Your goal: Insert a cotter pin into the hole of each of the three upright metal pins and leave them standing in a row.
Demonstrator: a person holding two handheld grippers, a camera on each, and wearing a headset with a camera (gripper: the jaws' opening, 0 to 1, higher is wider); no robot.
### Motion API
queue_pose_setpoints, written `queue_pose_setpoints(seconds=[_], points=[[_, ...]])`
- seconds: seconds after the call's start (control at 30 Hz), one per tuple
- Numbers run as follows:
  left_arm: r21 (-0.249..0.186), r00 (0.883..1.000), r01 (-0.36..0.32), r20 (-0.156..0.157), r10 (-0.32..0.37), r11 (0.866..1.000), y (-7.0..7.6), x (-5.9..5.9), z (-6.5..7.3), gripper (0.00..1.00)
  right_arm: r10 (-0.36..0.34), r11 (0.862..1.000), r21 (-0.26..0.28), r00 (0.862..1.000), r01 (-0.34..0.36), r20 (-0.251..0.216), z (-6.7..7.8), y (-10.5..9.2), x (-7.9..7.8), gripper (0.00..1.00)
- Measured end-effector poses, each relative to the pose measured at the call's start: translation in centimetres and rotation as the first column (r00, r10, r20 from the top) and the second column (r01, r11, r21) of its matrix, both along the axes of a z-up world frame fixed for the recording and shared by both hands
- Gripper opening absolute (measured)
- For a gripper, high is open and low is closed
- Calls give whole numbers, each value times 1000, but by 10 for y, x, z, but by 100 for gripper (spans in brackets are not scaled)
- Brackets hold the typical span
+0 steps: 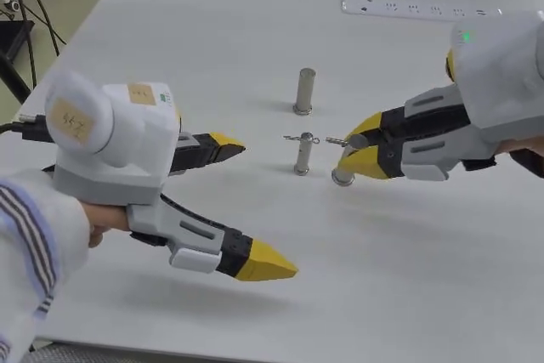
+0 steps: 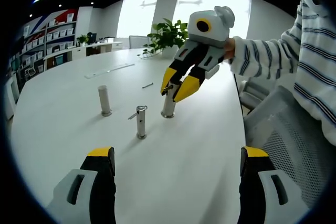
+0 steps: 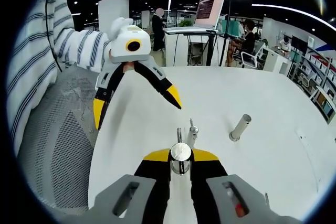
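The left gripper (image 1: 246, 206) is nearest in the head view, low on the left, held by a hand in a striped sleeve (image 1: 34, 235). Its jaws stand wide apart with nothing between them, hovering above the white table (image 1: 170, 31). In the left gripper view (image 2: 176, 153) the two yellow tips frame the three metal pins from well short of them.

To the right, near the table's centre, the far pin (image 1: 304, 91) stands upright with nothing through it. Just in front of it stands the middle pin (image 1: 303, 157), also upright, with a cotter pin (image 1: 299, 137) crossing through its top.

Right of that, the third pin (image 1: 342, 178) rests on its base, tilted slightly, its top caught between the tips of the right gripper (image 1: 344, 152). The right gripper view (image 3: 180, 156) shows those jaws drawn narrow, pressed against either side of the pin's round head (image 3: 180, 152). A second cotter pin (image 1: 337, 140) juts out from the tips toward the middle pin; I cannot tell whether it passes through the hole.

A power strip (image 1: 421, 8) lies along the far right edge of the table.
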State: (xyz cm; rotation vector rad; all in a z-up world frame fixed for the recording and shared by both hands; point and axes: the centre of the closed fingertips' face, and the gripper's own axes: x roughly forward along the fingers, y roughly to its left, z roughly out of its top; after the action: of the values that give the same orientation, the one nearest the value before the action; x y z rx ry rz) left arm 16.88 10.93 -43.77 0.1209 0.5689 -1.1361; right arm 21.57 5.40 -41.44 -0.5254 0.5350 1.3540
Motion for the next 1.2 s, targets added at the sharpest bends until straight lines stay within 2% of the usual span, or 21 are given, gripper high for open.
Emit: queue_pose_setpoints(seconds=[0.2, 0.4, 0.5, 1.2], points=[[0, 1000, 4, -9, -4, 1000, -1, -1, -2, 99, -20, 1000, -5, 1000, 20, -8, -2, -12, 9, 8], [5, 1000, 11, -13, -11, 1000, -3, -3, -3, 99, -26, 999, -21, 1000, 26, -16, -10, -22, 14, 8], [10, 999, 15, -37, -15, 1000, -3, -6, -6, 99, -29, 999, -27, 999, 28, -25, -15, -26, 16, 8], [17, 1000, -7, -27, 7, 1000, 3, -4, -5, 99, -34, 999, -41, 999, 33, -36, -40, -40, 24, 8]])
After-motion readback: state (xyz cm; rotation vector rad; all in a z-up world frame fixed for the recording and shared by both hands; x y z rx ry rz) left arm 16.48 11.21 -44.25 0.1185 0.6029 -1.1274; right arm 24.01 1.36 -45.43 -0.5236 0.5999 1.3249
